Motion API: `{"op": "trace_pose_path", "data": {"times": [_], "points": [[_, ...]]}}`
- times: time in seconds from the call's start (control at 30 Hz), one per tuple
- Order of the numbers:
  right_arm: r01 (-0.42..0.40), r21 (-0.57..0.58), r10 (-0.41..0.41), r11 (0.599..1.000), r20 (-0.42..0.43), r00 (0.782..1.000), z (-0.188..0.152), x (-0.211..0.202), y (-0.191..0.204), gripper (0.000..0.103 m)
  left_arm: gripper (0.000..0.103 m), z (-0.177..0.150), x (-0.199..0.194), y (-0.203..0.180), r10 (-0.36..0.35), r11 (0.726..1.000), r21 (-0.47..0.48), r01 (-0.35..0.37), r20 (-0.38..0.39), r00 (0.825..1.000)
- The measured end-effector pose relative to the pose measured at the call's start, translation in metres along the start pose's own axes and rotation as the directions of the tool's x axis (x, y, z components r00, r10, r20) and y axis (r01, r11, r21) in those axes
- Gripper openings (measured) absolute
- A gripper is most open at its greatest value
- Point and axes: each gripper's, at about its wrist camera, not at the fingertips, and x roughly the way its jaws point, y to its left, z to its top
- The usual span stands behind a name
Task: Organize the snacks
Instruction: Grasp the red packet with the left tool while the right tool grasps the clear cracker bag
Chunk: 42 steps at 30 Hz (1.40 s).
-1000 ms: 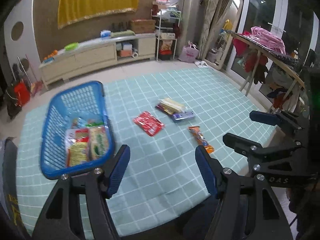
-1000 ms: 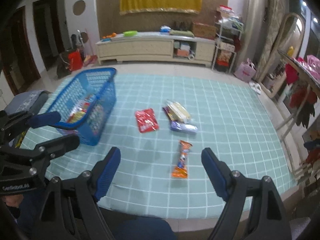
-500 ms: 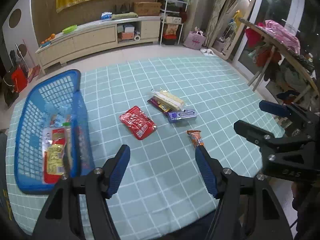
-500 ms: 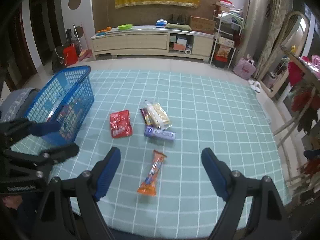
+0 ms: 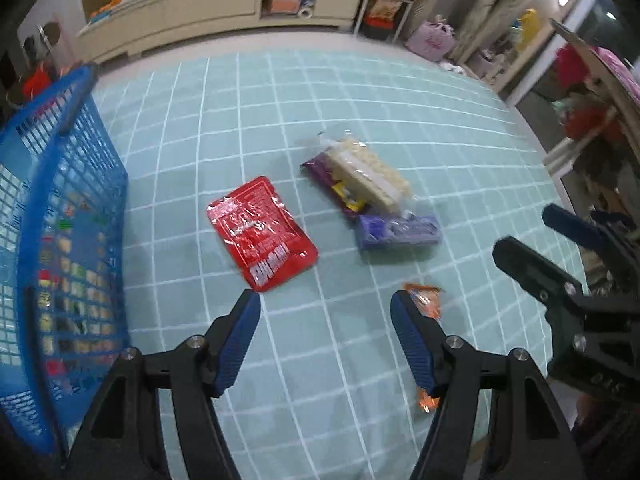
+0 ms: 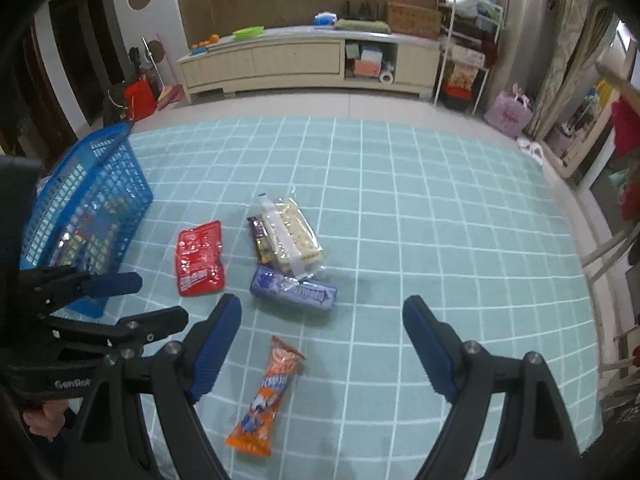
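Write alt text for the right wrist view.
Open tongs hover over a teal checked tablecloth, with an orange snack bar lying between them. Farther off lie a purple packet, a cracker pack and a red pouch, with a blue basket at left.

surface: teal checked tablecloth (image 6: 440, 220) | on it: blue basket (image 6: 86, 216), red pouch (image 6: 200, 258), purple bar (image 6: 294, 290), orange packet (image 6: 266, 396), cracker pack (image 6: 298, 238)

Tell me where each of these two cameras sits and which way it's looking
Left wrist: on the left gripper, angled down at the red packet; own open fingers and the right gripper show.
Right wrist: on the right gripper, angled down over the orange packet; left gripper shows.
Shared: blue basket, purple packet.
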Motion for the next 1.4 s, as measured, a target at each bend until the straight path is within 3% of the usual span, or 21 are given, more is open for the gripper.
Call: {"op": "trace_pose_path", "data": {"times": [0.07, 0.1, 0.27, 0.47, 0.63, 0.97, 1.23, 1.33, 1.4], "points": [[-0.004, -0.005, 0.004, 1.000, -0.006, 1.000, 0.003, 0.008, -0.001, 0.086, 0.080, 0.006, 0.009, 0.005, 0.004, 1.000, -0.026, -0.004, -0.013, 1.000], [-0.010, -0.008, 0.010, 1.000, -0.008, 1.000, 0.005, 0.011, -0.001, 0.086, 0.081, 0.010, 0.013, 0.008, 0.002, 0.999, -0.042, -0.003, -0.018, 1.000], [-0.023, 0.002, 0.023, 1.000, -0.022, 0.999, 0.016, 0.032, -0.007, 0.086, 0.083, 0.025, 0.033, 0.026, -0.018, 0.992, -0.127, 0.011, -0.053, 0.998], [-0.026, -0.009, 0.026, 1.000, -0.041, 0.999, 0.027, 0.052, -0.014, 0.086, 0.083, 0.037, 0.050, 0.042, 0.041, 0.985, -0.167, -0.051, -0.065, 0.997], [-0.028, -0.022, 0.027, 0.999, -0.060, 0.998, 0.031, 0.070, -0.014, 0.086, 0.083, 0.046, 0.064, 0.059, 0.033, 0.978, -0.200, -0.052, -0.096, 0.995], [-0.077, -0.084, 0.070, 0.993, -0.082, 0.994, 0.040, 0.089, -0.014, 0.086, 0.085, 0.059, 0.068, 0.063, 0.094, 0.981, -0.161, -0.106, -0.084, 0.992], [-0.131, -0.096, 0.120, 0.987, -0.111, 0.987, 0.043, 0.098, -0.021, 0.086, 0.085, 0.069, 0.081, 0.040, 0.136, 0.978, -0.144, -0.151, -0.109, 0.985], [-0.142, -0.122, 0.129, 0.982, -0.106, 0.986, 0.043, 0.098, -0.017, 0.086, 0.079, 0.072, 0.086, 0.023, 0.203, 0.973, -0.089, -0.214, -0.119, 0.972], [-0.141, -0.153, 0.126, 0.978, -0.105, 0.986, 0.044, 0.097, -0.014, 0.086, 0.074, 0.072, 0.085, 0.019, 0.205, 0.974, -0.075, -0.213, -0.109, 0.973]]}}
